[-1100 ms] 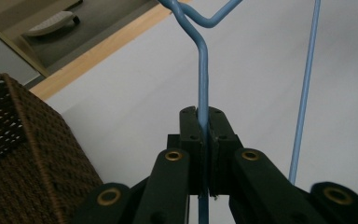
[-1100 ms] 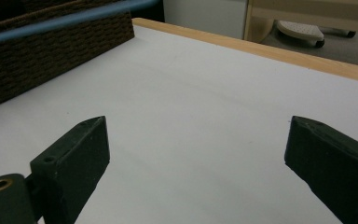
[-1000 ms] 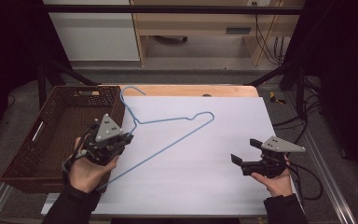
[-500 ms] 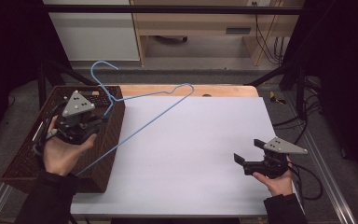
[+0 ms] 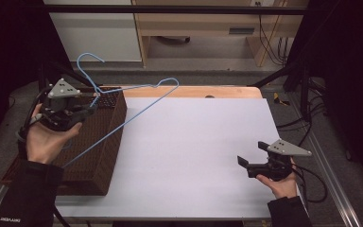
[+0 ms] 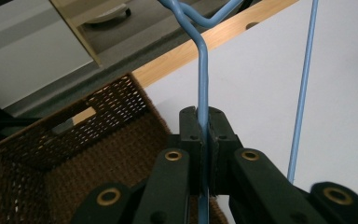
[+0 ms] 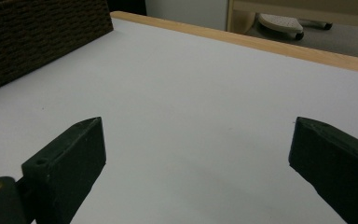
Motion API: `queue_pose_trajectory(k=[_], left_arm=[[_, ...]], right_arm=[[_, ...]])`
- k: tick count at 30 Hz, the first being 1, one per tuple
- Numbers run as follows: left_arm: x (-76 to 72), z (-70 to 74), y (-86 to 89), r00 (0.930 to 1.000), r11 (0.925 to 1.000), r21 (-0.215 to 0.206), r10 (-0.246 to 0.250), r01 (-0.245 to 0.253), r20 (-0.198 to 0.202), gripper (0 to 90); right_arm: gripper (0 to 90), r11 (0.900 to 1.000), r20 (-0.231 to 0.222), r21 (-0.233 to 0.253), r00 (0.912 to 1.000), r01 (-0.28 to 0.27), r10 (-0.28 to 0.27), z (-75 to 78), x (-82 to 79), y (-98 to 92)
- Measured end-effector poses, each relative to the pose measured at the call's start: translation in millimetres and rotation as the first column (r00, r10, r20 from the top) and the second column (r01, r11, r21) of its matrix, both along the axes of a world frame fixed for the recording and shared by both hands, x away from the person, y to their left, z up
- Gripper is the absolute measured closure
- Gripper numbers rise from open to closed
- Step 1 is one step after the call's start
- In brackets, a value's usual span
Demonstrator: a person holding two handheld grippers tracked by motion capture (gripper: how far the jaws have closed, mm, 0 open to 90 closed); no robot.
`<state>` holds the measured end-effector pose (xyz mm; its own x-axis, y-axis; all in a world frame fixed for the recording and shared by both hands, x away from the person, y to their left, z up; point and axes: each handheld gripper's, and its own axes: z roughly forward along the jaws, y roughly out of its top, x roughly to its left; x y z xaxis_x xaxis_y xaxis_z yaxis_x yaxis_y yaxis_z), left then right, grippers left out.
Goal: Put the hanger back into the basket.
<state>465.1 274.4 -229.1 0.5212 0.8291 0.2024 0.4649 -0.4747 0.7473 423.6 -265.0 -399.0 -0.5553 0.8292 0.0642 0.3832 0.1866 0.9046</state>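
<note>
A blue wire hanger (image 5: 137, 109) hangs in the air over the brown wicker basket (image 5: 105, 142) at the table's left. My left gripper (image 5: 90, 108) is shut on one of its wires; the hook (image 5: 89, 61) points up and back. In the left gripper view the wire (image 6: 203, 88) runs straight up from between the closed jaws, with the basket (image 6: 51, 158) below. My right gripper (image 5: 249, 161) stands open near the table's front right, with nothing between its fingers (image 7: 72, 154).
The white table top (image 5: 194, 137) has a wooden strip (image 5: 194, 91) along its far edge. Pale cabinets (image 5: 94, 33) stand behind the table. Black frame posts rise at both sides, and cables lie on the floor at the right.
My left gripper has carried the hanger from the table leftward and up over the basket. The right gripper has stayed where it was.
</note>
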Motion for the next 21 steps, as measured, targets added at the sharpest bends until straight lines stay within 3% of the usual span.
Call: queue_pose_trajectory(k=[12,21], left_arm=[[16.7,-7.4,40.4,0.991,0.991,-0.01,0.134,-0.134,-0.003,87.0],[25.8,-19.0,75.5,0.9735,0.9731,0.031,0.229,-0.229,-0.003,87.0]], right_arm=[[4.3,1.0,-0.005,-0.003,1.0,-0.005,0.005,-0.8,0.5,1.0],[4.3,1.0,-0.008,-0.009,1.0,-0.002,0.002,-1.3,0.9,1.4]])
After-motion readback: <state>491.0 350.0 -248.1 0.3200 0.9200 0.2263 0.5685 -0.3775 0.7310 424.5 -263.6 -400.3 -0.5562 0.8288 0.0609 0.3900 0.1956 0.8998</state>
